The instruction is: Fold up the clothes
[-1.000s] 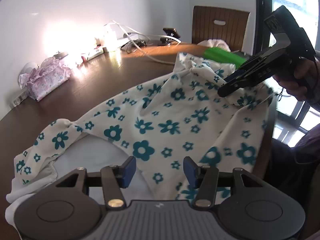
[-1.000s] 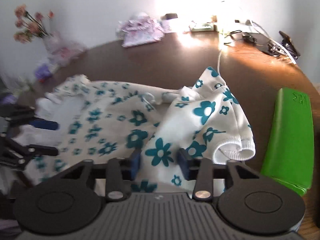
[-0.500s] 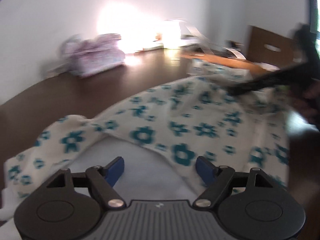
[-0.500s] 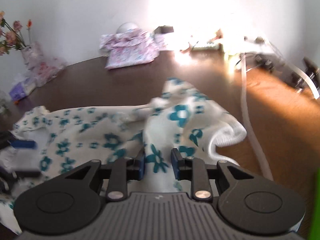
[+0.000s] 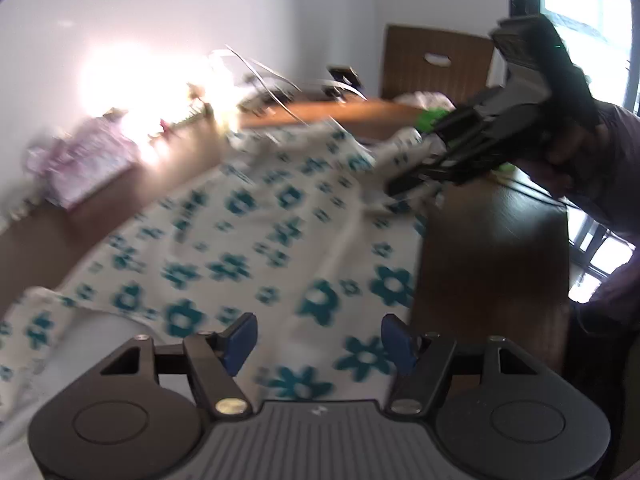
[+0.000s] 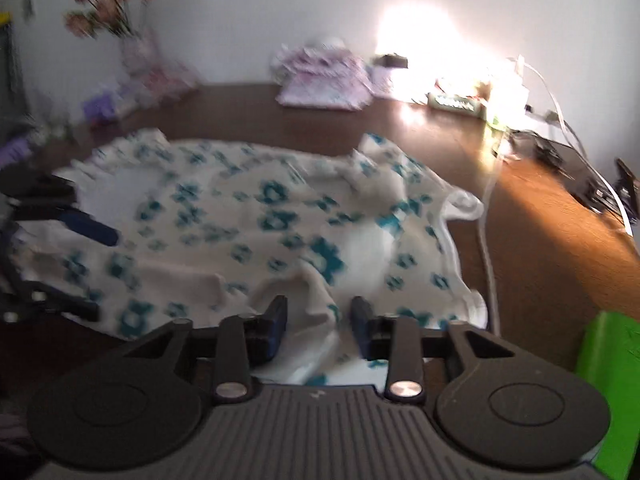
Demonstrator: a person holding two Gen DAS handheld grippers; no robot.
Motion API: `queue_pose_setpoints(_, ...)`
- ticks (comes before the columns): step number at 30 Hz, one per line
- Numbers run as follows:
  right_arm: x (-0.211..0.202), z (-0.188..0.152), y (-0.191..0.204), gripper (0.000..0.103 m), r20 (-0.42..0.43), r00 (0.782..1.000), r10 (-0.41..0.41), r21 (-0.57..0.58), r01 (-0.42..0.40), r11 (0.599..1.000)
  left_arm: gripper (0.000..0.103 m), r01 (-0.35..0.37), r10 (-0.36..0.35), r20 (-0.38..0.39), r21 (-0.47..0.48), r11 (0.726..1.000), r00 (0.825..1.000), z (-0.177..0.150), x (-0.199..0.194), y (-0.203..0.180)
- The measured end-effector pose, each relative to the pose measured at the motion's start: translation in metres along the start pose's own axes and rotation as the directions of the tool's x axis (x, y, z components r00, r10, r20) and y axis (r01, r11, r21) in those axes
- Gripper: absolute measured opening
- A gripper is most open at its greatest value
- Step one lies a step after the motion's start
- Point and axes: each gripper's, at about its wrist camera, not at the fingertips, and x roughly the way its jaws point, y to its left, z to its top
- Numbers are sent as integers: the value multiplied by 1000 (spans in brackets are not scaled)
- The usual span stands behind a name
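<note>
A white garment [image 6: 256, 232] with teal flowers lies spread over the dark wooden table [image 6: 540, 240], and both views are blurred. In the left wrist view the left gripper [image 5: 318, 340] hangs low over the near edge of the cloth, its two blue pads spread wide with only flat fabric showing between them; they pinch nothing. In the same view the right gripper [image 5: 408, 186] comes in from 2 o'clock, held by a hand [image 5: 568, 152], and its dark tips are at a raised fold of the garment at about 1 o'clock. In the right wrist view the fingers of the right gripper [image 6: 319, 322] stand a little apart at 6 o'clock, with a ridge of cloth rising between them; whether the pads really press on this ridge I cannot tell because of the blur. The left gripper [image 6: 76, 268] shows at 9 o'clock of this view, over the far end of the garment. A green object [image 6: 608, 380] lies at 4 o'clock on the table, apart from the cloth. A white cable [image 6: 486, 240] runs just beside the cloth's edge at 3 o'clock. A pink folded pile [image 6: 324, 80] sits at 12 o'clock against the wall, and flowers [image 6: 108, 12] stand at 11 o'clock. In the left view a wooden chair [image 5: 436, 64] stands behind the table at 1 o'clock.
</note>
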Motion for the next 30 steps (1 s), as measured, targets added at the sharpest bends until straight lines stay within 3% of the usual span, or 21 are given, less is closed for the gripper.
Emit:
queue_pose_setpoints(4,-26,-11,-4,6,-25,1000,-17,-44,16,999,67,21,-21,-32,20,1000,999,-1,-4,-9)
queue_pose_setpoints(7,-50,-14,1,12,22,999,23,-63,-22,998,68,48,-45,-56,66,997,997,-2,-7,-18)
queue_pose_setpoints(8,-57,-14,3,32,38,999,39,-71,-36,997,68,61,-56,-64,90,994,996,-2,-8,-22)
queue_pose_setpoints(9,-57,-11,8,64,55,996,64,-92,-59,994,68,75,-67,-73,113,991,995,-2,-8,-26)
queue_pose_setpoints(12,-59,-3,24,69,103,985,142,-155,-125,980,69,80,-70,-84,128,989,994,-1,-8,-30)
queue_pose_setpoints(15,-54,5,32,63,110,967,228,-179,-206,962,69,79,-69,-88,120,990,994,-3,-10,-26)
queue_pose_setpoints(16,-44,3,33,58,67,971,230,-182,-215,959,69,79,-69,-89,118,990,994,-3,-11,-26)
queue_pose_setpoints(17,-34,1,35,43,24,972,232,-186,-223,957,69,79,-69,-90,114,990,994,-4,-12,-26)
queue_pose_setpoints(18,-24,-1,37,35,-19,972,233,-189,-232,954,69,77,-67,-91,111,991,994,-5,-12,-25)
queue_pose_setpoints(19,-17,-3,38,34,-54,970,236,-189,-243,952,69,75,-65,-92,111,991,994,-5,-13,-24)
queue_pose_setpoints(22,-24,-9,27,27,-39,954,299,-154,-301,941,75,85,-75,-96,105,991,993,-7,-13,-20)
queue_pose_setpoints(24,-30,-13,19,7,-28,940,339,-132,-340,931,76,92,-82,-99,102,991,992,-6,-12,-17)
queue_pose_setpoints(30,-51,-23,-5,4,23,885,464,-77,-461,884,80,97,-87,-108,97,990,990,-7,-10,-8)
